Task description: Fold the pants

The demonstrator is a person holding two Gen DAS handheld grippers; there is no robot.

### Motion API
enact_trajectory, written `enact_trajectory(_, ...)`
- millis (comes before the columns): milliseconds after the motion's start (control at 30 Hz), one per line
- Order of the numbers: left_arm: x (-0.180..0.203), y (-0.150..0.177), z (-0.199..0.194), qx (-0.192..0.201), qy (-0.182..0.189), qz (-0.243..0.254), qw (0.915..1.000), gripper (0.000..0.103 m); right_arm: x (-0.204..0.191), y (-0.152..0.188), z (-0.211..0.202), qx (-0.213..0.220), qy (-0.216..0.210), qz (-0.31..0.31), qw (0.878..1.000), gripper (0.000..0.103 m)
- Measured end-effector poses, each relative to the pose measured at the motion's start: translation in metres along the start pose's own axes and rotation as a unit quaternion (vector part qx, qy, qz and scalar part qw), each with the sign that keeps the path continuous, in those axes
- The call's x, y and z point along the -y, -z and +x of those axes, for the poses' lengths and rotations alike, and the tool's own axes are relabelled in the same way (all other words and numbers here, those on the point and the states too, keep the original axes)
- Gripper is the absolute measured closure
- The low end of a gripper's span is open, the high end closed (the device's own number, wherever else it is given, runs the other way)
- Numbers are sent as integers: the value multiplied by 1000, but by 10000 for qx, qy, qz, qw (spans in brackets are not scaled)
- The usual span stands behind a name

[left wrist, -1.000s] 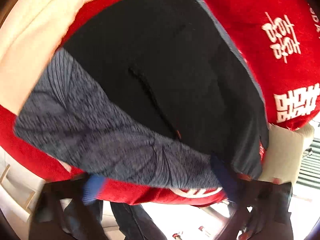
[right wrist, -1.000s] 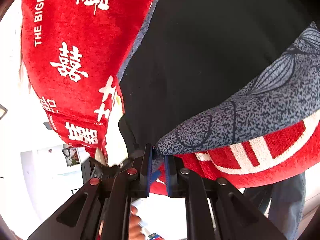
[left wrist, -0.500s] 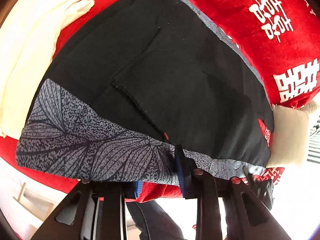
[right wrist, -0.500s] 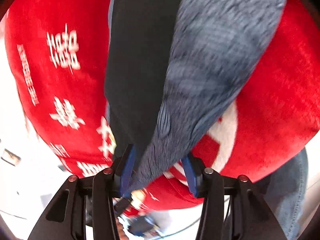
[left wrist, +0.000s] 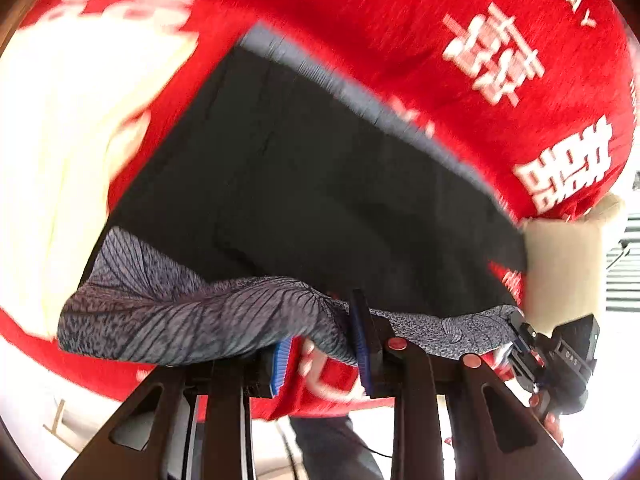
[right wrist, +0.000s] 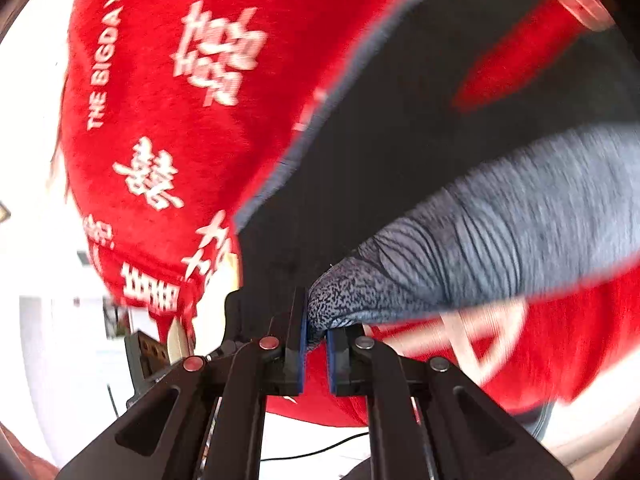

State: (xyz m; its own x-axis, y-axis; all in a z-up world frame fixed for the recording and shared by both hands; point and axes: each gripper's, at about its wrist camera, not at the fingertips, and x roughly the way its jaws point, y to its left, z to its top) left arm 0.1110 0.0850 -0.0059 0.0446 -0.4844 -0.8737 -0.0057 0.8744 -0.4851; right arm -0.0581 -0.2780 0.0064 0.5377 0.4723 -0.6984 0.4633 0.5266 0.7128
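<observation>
Black pants (left wrist: 320, 184) with a grey leaf-patterned band (left wrist: 180, 320) lie on a red blanket (left wrist: 400, 20) printed with white characters. My left gripper (left wrist: 320, 332) is shut on the band partway along, the cloth bunched between its blue pads and raised off the blanket. My right gripper (right wrist: 316, 332) has its jaws closing tight on the band's corner (right wrist: 340, 300), which its pads pinch. The right gripper (left wrist: 532, 344) also appears in the left wrist view, at the band's far right end. The pants (right wrist: 380, 160) stretch away from both grippers.
A cream cloth (left wrist: 60, 140) lies on the blanket at the left, and a beige pad (left wrist: 568, 264) sits at the blanket's right edge. A person's jeans-clad legs (left wrist: 332, 448) stand below the near edge. The floor (right wrist: 60, 340) beyond is white.
The left gripper closed on the band and lifted it. The right gripper opened wide around the band, then shut on its corner. Both views shifted along the pants.
</observation>
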Motion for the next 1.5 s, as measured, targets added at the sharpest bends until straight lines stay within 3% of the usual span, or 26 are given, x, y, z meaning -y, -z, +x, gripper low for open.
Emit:
enact_trajectory(133,24,-59,-3,482,13,26,9988,74,-17,-72,25,-336,-83,-322,9989,95)
enact_trajectory(233,32,-114,19,708,-57,-53,9975,73,-25,-133,67,-647,38,-462,9968,94)
enact_trajectory(300,35,-148,48,754,-304,-38,9967,73,-20,-174,102,-930,201,-493,9942,94)
enact_trajectory(400,34,-180,97,638,-844,14,9944,73,-2,-210,149,-1382,528,-440,9880,91)
enact_trajectory(467,28,-192,120,640,-1287,-74,9896,62,16,-222,180,-1714,760,-377,9815,91)
enact_trajectory(533,22,-196,128,742,-1422,-224,9868,56,22,-230,190,-1754,519,-253,9828,92)
enact_trajectory(633,26,-198,117,849,-1616,-293,9828,56,25,-230,188,-1882,276,-149,9816,90)
enact_trajectory(667,29,-196,108,919,-1798,-272,9790,49,22,-229,187,-1957,291,-190,9800,90)
enact_trajectory(700,32,-194,98,1013,-1940,-246,9755,35,18,-230,186,-2006,328,-225,9789,85)
enact_trajectory(767,40,-189,74,1258,-2172,-101,9679,31,5,-232,176,-1977,335,-320,9792,64)
enact_trajectory(800,44,-187,67,1269,-2194,-1,9674,31,-3,-234,167,-1841,281,-413,9816,45)
enact_trajectory(833,49,-185,62,1269,-2233,105,9664,31,-11,-237,161,-1715,270,-490,9836,34)
enact_trajectory(933,72,-171,69,1054,-2266,585,9665,31,-33,-241,125,-1223,404,-1024,9864,33)
enact_trajectory(967,83,-162,83,873,-2237,773,9677,31,-39,-233,116,-1179,659,-1280,9825,33)
enact_trajectory(1000,90,-151,92,710,-2184,929,9688,31,-42,-225,112,-1205,876,-1464,9780,39)
enact_trajectory(1033,99,-141,106,546,-2112,1078,9699,31,-43,-219,112,-1249,997,-1584,9744,56)
enact_trajectory(1100,121,-121,137,209,-1901,1361,9721,31,-39,-196,116,-1459,1353,-1912,9612,69)
enact_trajectory(1200,148,-98,181,-61,-1686,1568,9731,31,-20,-179,130,-1637,1841,-2077,9466,69)
enact_trajectory(1267,154,-90,203,-43,-1980,1540,9680,30,-3,-181,132,-1536,2156,-2252,9377,76)
enact_trajectory(1300,156,-87,206,86,-2067,1498,9668,25,2,-183,132,-1404,2190,-2316,9374,85)
enact_trajectory(1367,155,-86,205,237,-2231,1459,9635,14,7,-191,127,-1300,2047,-2169,9456,85)
enact_trajectory(1433,150,-86,201,176,-2232,1416,9643,13,9,-197,116,-1227,1846,-1992,9546,80)
enact_trajectory(1500,152,-86,192,161,-2439,1503,9580,13,12,-198,96,-1148,1623,-1855,9623,73)
